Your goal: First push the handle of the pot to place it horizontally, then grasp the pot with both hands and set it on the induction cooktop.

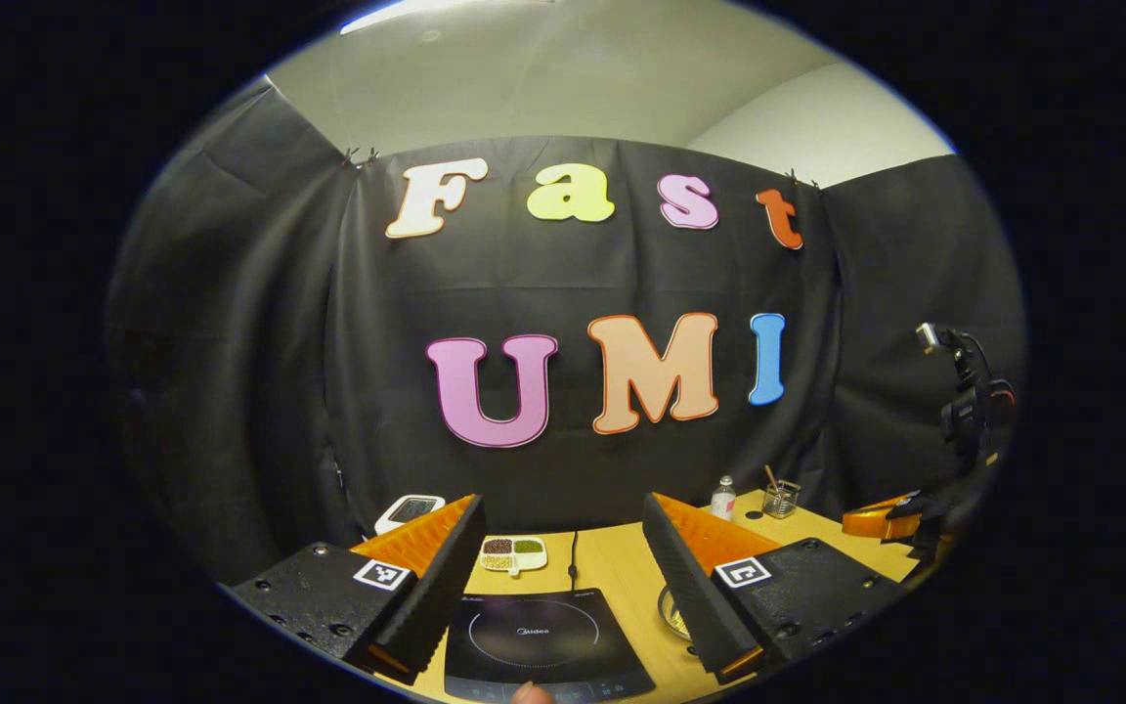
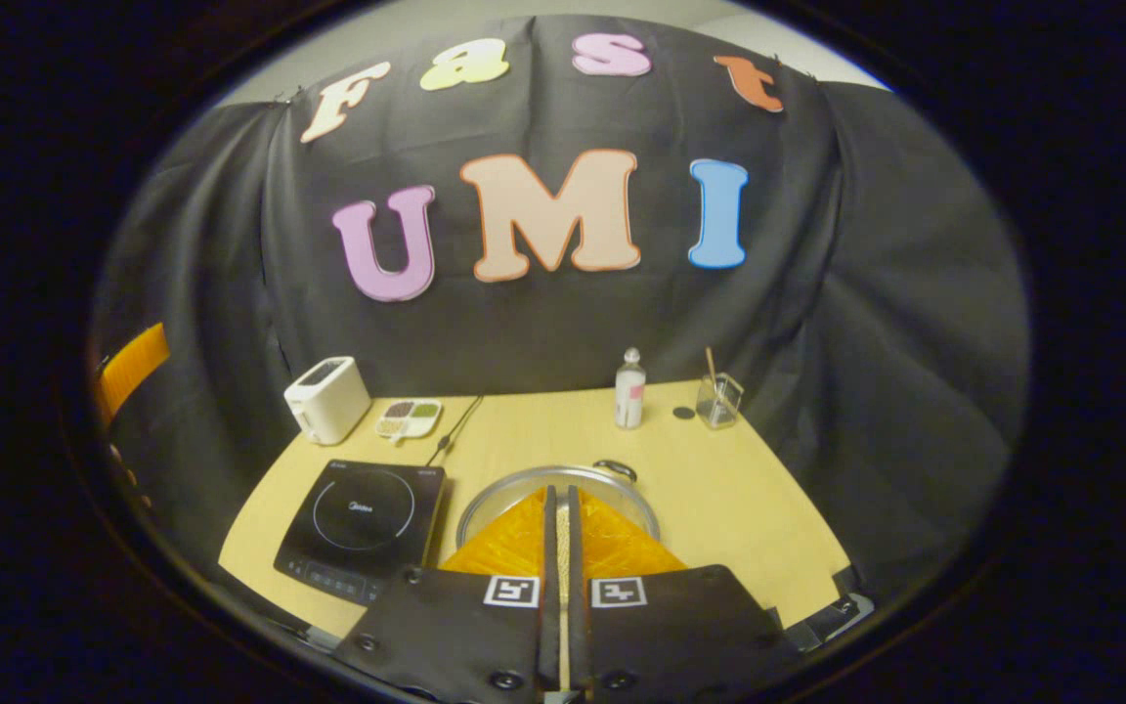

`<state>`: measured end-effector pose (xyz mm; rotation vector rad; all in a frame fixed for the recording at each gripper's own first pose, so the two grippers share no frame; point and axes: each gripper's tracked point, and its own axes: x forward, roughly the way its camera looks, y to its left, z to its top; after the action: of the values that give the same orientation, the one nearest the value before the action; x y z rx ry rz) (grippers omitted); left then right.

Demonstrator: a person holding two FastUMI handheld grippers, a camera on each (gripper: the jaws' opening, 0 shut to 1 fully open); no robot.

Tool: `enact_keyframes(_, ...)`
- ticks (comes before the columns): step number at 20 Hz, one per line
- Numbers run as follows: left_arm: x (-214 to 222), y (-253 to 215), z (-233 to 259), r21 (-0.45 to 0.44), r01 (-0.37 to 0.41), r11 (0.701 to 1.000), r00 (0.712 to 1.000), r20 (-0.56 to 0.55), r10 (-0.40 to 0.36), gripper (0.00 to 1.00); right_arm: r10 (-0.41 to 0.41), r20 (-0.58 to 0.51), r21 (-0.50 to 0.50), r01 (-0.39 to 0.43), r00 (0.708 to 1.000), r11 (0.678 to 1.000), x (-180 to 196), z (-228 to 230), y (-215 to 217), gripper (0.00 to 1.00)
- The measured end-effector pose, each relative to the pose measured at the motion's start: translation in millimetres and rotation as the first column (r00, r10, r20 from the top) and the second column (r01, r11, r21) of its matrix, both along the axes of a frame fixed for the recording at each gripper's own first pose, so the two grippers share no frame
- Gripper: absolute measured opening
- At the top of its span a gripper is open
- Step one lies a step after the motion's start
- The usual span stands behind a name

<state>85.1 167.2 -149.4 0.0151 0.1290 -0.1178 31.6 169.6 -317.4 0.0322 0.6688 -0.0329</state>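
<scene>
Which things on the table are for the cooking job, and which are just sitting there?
For the job: pot, pot handle, induction cooktop.

Just sitting there: toaster, divided dish of beans, small bottle, glass jar with stick.

From my right gripper view, the cooktop (image 2: 363, 526) lies on the table (image 2: 749, 508) left of the pot (image 2: 612, 481). Behind the cooktop stand the toaster (image 2: 326, 398) and a divided dish (image 2: 408, 418). Behind the pot stands a bottle (image 2: 629, 389), with a glass jar (image 2: 719, 400) to its right.
</scene>
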Motion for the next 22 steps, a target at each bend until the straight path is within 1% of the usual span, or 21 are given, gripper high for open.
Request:
enact_keyframes(3, 2.9, 10.8, -14.7, -0.039, -0.025, 0.999, 0.999, -0.024, 0.024, 0.98, -0.008, -0.073, 0.001, 0.008, 0.997, 1.000, -2.4, -35.2, 0.1, 0.05)
enact_keyframes(4, 3.3, 14.0, -22.3, -0.046, -0.028, 0.999, 0.999, -0.033, 0.026, 0.97, -0.015, -0.101, 0.007, 0.015, 0.995, 1.000, -4.8, -48.9, 0.5, 0.04)
enact_keyframes(7, 3.6, 31.1, -37.1, -0.040, -0.052, 0.998, 0.997, -0.059, 0.050, 0.98, -0.032, -0.201, 0.010, 0.035, 0.979, 0.999, -14.9, -90.8, 0.1, 0.03)
enact_keyframes(8, 2.9, 35.6, -42.5, -0.041, -0.062, 0.997, 0.996, -0.067, 0.059, 0.98, -0.037, -0.235, 0.012, 0.041, 0.971, 0.999, -20.2, -104.4, 1.4, 0.05)
enact_keyframes(11, -3.0, 51.1, -51.9, -0.042, -0.086, 0.995, 0.993, -0.086, 0.082, 0.97, -0.039, -0.324, 0.013, 0.046, 0.945, 0.999, -40.8, -137.4, 3.7, 0.05)
enact_keyframes(13, -5.5, 62.0, -56.5, -0.042, -0.103, 0.994, 0.991, -0.093, 0.099, 0.96, -0.034, -0.369, 0.005, 0.039, 0.929, 0.999, -47.7, -153.6, 7.9, 0.04)
enact_keyframes(14, -6.8, 64.8, -60.2, -0.044, -0.110, 0.993, 0.989, -0.099, 0.106, 0.95, -0.029, -0.395, 0.009, 0.036, 0.918, 0.999, -53.5, -163.9, 13.0, 0.04)
enact_keyframes(15, -8.6, 67.3, -63.0, -0.045, -0.118, 0.992, 0.988, -0.106, 0.113, 0.95, -0.027, -0.418, 0.013, 0.036, 0.908, 0.999, -57.2, -171.7, 16.4, 0.01)
enact_keyframes(16, -10.0, 70.7, -64.8, -0.048, -0.124, 0.991, 0.987, -0.107, 0.119, 0.95, -0.025, -0.442, 0.016, 0.036, 0.897, 0.999, -60.5, -180.4, 18.7, 0.04)
enact_keyframes(18, -12.3, 75.7, -65.9, -0.054, -0.133, 0.990, 0.986, -0.107, 0.127, 0.95, -0.023, -0.492, 0.020, 0.038, 0.871, 0.999, -70.7, -198.7, 25.0, 0.04)
enact_keyframes(19, -13.2, 78.1, -66.6, -0.053, -0.137, 0.989, 0.985, -0.109, 0.130, 0.95, -0.020, -0.513, 0.020, 0.036, 0.858, 0.999, -75.2, -206.9, 26.4, 0.01)
enact_keyframes(20, -14.6, 80.6, -68.3, -0.051, -0.140, 0.989, 0.985, -0.110, 0.134, 0.95, -0.020, -0.530, 0.016, 0.034, 0.848, 0.999, -77.8, -213.3, 27.7, 0.04)
enact_keyframes(21, -15.1, 83.1, -69.0, -0.048, -0.142, 0.989, 0.985, -0.110, 0.136, 0.95, -0.019, -0.544, 0.013, 0.031, 0.839, 0.999, -80.8, -222.8, 30.2, 0.04)
enact_keyframes(22, -16.4, 86.0, -70.9, -0.044, -0.144, 0.989, 0.984, -0.109, 0.139, 0.99, -0.021, -0.552, 0.009, 0.032, 0.834, 0.999, -81.8, -228.1, 30.8, 0.04)
